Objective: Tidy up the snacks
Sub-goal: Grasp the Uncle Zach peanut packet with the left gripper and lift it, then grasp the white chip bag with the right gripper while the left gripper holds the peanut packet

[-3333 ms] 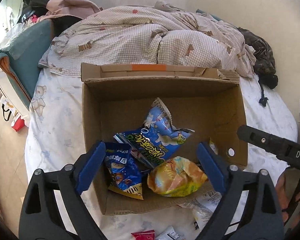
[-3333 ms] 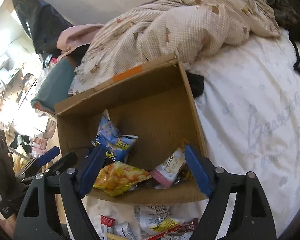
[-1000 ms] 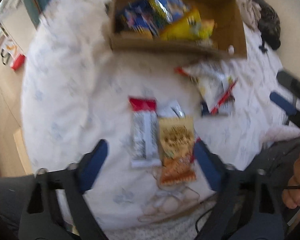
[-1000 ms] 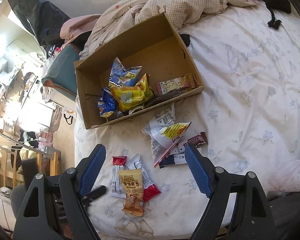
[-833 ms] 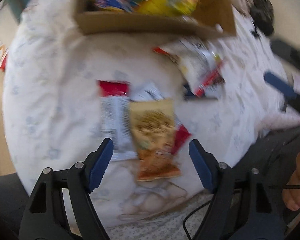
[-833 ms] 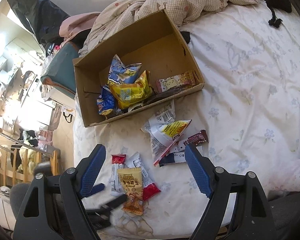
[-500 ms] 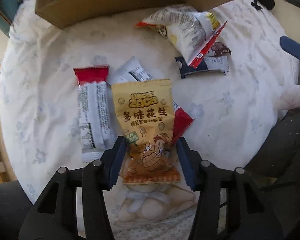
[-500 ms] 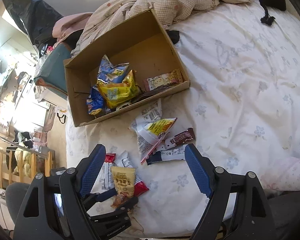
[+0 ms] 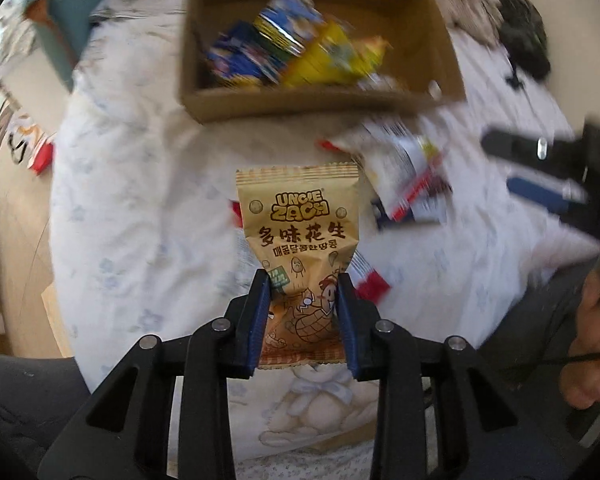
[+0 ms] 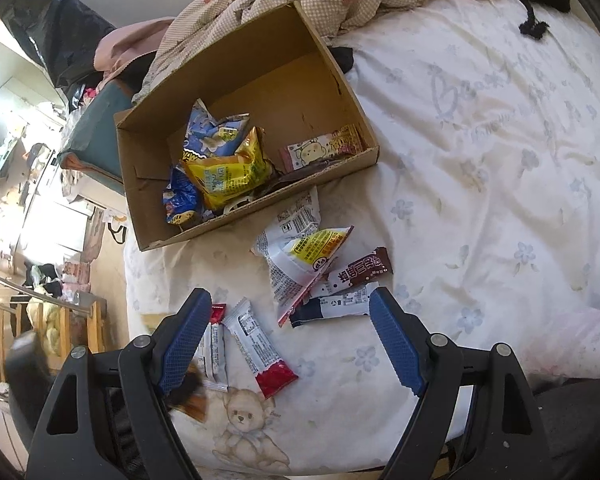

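Snacks fill a brown cardboard box (image 9: 320,100) at the top of the left wrist view: blurred blue and yellow crinkled bags. Below centre, the left gripper (image 9: 302,312) pinches the lower part of a tan peanut packet (image 9: 298,216) with serrated top edge, above the floral bedsheet (image 9: 140,200).

Right wrist view: the same box (image 10: 252,216) sits upper left, holding a yellow foil bag (image 10: 230,172), blue bags and a pink wrapper (image 10: 324,148). Flat rectangular bars (image 10: 260,344) and a white pouch (image 10: 296,248) lie loose on the sheet. The right gripper (image 10: 290,340) is spread wide, holding nothing.
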`<state>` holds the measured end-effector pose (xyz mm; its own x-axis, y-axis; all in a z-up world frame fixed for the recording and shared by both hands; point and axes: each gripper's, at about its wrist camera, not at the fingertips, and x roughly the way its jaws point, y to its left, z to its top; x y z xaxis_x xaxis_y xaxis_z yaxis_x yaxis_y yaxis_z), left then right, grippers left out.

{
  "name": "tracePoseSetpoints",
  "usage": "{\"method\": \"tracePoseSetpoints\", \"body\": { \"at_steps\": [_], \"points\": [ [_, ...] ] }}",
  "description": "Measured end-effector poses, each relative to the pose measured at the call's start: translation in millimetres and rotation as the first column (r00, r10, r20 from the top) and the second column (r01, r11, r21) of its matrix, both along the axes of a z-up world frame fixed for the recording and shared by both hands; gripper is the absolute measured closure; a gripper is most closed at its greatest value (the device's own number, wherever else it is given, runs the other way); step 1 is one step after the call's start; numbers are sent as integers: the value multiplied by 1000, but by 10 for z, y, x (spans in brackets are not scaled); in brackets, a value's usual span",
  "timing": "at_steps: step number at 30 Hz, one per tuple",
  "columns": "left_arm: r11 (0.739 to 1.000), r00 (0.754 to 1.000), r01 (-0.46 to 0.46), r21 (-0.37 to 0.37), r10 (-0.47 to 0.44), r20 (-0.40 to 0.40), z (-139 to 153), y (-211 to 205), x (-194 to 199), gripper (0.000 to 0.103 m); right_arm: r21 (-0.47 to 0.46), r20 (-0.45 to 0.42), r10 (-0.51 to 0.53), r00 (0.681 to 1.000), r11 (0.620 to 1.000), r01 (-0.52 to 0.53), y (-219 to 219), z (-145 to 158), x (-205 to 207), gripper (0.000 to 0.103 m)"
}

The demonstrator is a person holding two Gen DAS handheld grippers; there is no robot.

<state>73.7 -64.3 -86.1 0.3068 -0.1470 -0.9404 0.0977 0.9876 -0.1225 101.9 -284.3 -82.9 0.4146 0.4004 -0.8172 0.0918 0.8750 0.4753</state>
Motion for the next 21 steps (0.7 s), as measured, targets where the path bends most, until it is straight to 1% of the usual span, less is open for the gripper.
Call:
{"method": "tracePoseSetpoints", "body": {
  "at_steps": [3, 4, 6, 9, 10, 12, 13, 14, 17, 18, 19, 21],
  "points": [
    [998, 998, -62, 6, 61, 32, 61, 205, 96, 75, 10, -24, 0, 1000, 1000, 0, 23, -60, 62, 19],
    [996, 996, -85, 5, 84, 38, 79, 261, 119, 75, 1, -30, 5, 1000, 1000, -5, 43, -75, 104, 19],
    [992, 992, -122, -2, 122, 41, 91, 363, 166, 75, -31, -32, 27, 999, 999, -28, 87, -83, 174, 19],
    [985, 985, -171, -13, 171, 34, 99, 504, 208, 75, -100, -39, 99, 994, 990, -102, 193, -85, 331, 18],
    [982, 982, -187, -21, 188, 28, 91, 543, 226, 75, -148, -48, 136, 990, 979, -142, 252, -109, 391, 14],
    [976, 976, -214, -34, 215, 19, 61, 575, 226, 75, -256, -63, 194, 979, 945, -203, 362, -173, 460, 13],
    [975, 975, -220, -34, 221, 17, 54, 580, 229, 75, -318, -62, 224, 973, 919, -232, 446, -211, 483, 13],
    [975, 976, -219, -32, 219, 17, 53, 567, 227, 75, -332, -65, 242, 968, 909, -250, 494, -237, 496, 13],
    [977, 977, -213, -32, 213, 14, 43, 557, 247, 75, -353, -89, 347, 934, 865, -355, 710, -320, 533, 13],
    [977, 978, -210, -30, 210, 11, 33, 550, 255, 75, -398, -90, 377, 922, 835, -380, 798, -337, 538, 13],
    [978, 978, -208, -29, 208, 9, 25, 542, 255, 75, -440, -83, 388, 918, 812, -383, 859, -344, 546, 13],
    [978, 979, -206, -25, 206, 3, 0, 528, 261, 75, -484, -92, 396, 914, 784, -389, 922, -395, 581, 13]
  ]
}}
